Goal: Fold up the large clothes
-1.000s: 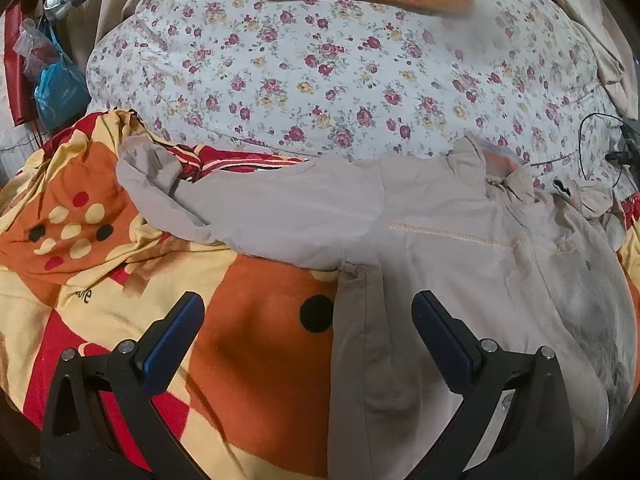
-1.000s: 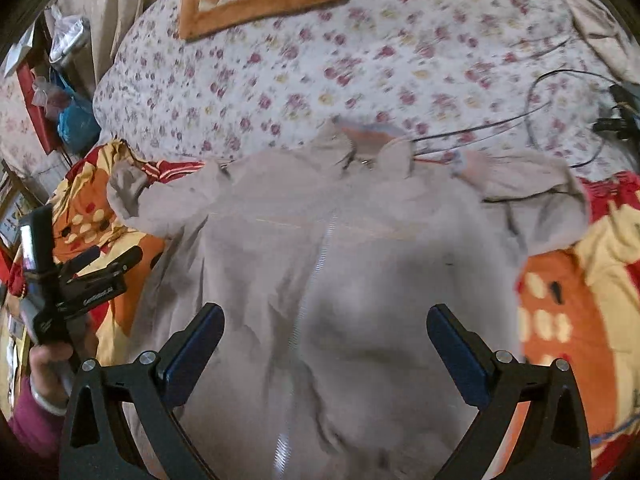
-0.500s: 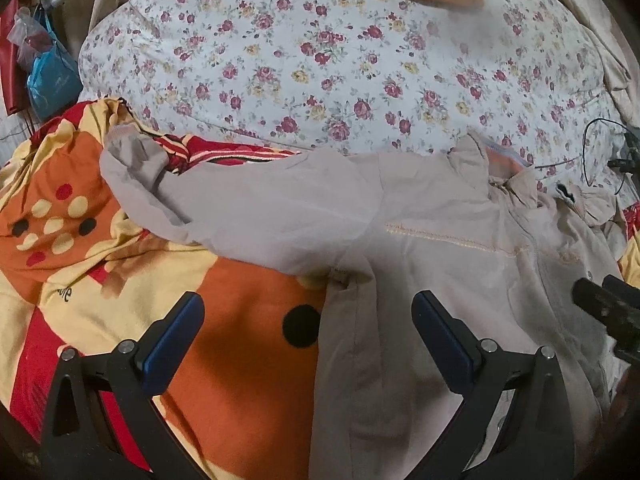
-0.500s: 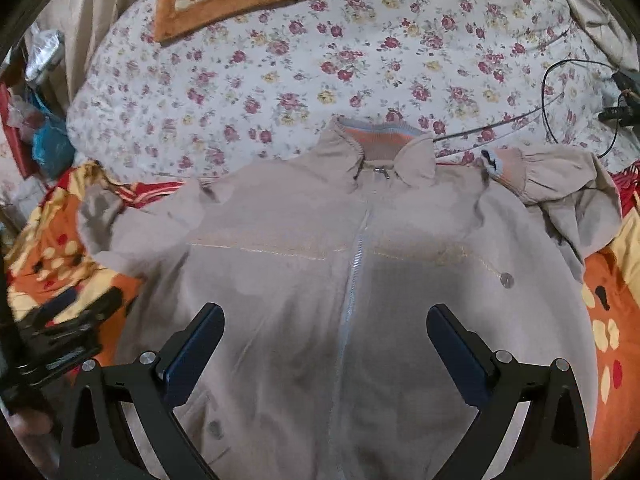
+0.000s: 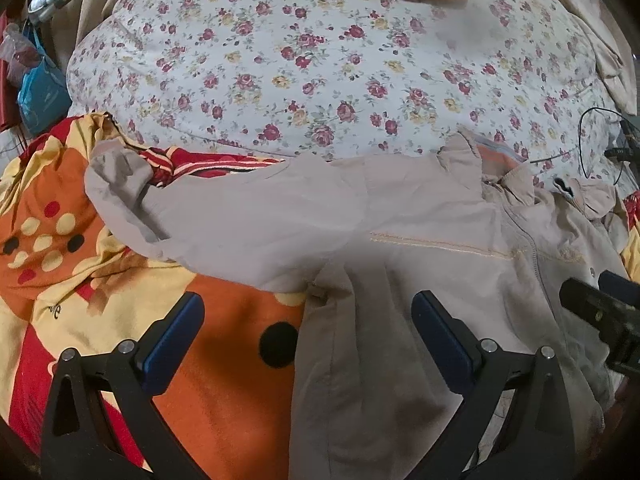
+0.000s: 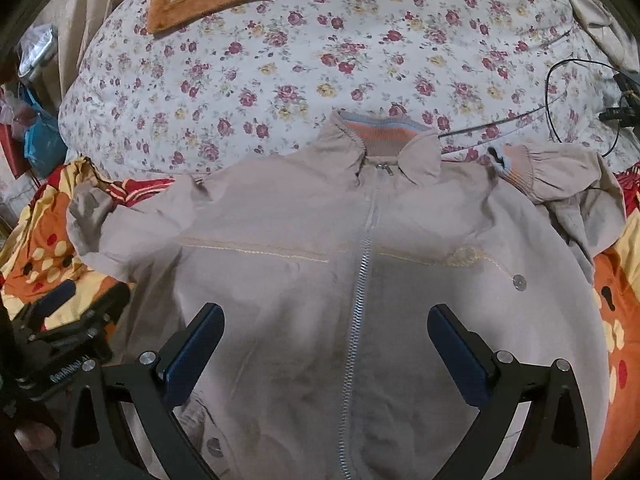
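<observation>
- Your left gripper [image 5: 306,328] is spread wide and grasps nothing, above the jacket's [image 6: 360,280] side seam and the fleecy orange blanket [image 5: 224,380].
- Your right gripper [image 6: 326,340] is also spread, empty, over the metal zipper [image 6: 362,264].
- The left tool at 8 o'clock bears white lettering, too blurred to read.
- The beige jacket lies flat, zipped; ribbed striped collar [image 6: 384,132] at 12 o'clock.
- Beyond, a floral quilt [image 6: 320,60].
</observation>
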A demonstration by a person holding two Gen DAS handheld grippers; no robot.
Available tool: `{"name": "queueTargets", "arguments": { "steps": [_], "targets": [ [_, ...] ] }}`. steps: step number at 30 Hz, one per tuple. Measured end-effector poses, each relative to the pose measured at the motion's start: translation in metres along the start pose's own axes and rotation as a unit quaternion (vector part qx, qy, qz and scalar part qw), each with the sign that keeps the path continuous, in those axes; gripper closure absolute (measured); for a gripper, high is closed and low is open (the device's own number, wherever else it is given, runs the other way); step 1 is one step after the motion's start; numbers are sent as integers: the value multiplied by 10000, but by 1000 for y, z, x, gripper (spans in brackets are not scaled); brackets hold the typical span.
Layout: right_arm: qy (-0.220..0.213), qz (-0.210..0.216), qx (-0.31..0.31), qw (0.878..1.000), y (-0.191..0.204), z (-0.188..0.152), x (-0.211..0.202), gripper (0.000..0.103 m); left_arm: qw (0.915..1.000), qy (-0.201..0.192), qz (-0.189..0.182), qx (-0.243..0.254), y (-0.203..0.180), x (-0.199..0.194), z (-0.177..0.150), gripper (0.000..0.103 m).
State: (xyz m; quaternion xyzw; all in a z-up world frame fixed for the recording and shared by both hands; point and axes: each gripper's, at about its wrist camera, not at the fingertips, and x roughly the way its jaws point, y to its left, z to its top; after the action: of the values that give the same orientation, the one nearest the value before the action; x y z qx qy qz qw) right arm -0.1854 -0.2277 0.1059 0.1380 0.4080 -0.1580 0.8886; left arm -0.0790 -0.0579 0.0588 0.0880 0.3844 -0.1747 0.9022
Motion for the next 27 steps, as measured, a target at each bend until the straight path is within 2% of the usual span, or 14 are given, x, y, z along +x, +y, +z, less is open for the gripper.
{"name": "queueTargets", "arguments": {
  "steps": [8,13,27],
  "targets": [
    [-159,-42,119,9998,3,8,0,1,10000,50,11,-9,1,5,1,0],
    [-92,-179,-34,9998,8,7,6,1,10000,36,16,-51,1,6,1,0],
    [57,-176,-25,9998,8,3,14,1,9999,74,65,-64,0,10,1,0]
  ]
}}
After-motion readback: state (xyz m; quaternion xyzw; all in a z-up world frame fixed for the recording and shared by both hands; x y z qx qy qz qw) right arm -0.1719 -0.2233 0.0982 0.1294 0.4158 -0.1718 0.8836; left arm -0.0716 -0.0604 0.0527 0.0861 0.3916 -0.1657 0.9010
